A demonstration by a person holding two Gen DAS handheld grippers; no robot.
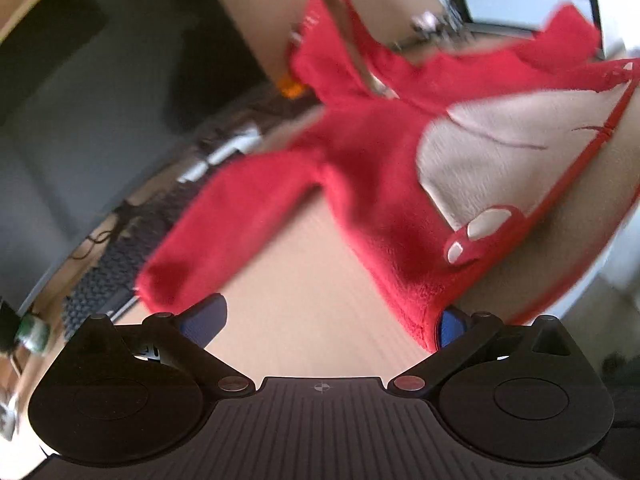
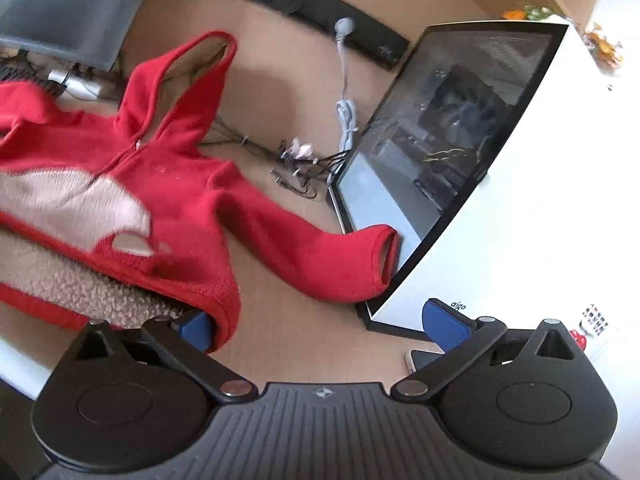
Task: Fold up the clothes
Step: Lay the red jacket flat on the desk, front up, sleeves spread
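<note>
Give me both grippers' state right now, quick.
Left gripper: jaws open, gripping nothing; the red hoodie hem lies against one finger.
Right gripper: jaws open, gripping nothing; hoodie hem drapes against one finger.

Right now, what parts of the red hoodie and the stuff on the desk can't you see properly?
- Red hoodie, left wrist view: motion blur smears its fleece and edges.
- Hoodie's lower part, right wrist view: cut off by the left edge.
- Left gripper: the hem hides most of one blue pad.
- Tangled cables, right wrist view: too small to trace.
- Keyboard, left wrist view: blurred, partly behind a sleeve.
</note>
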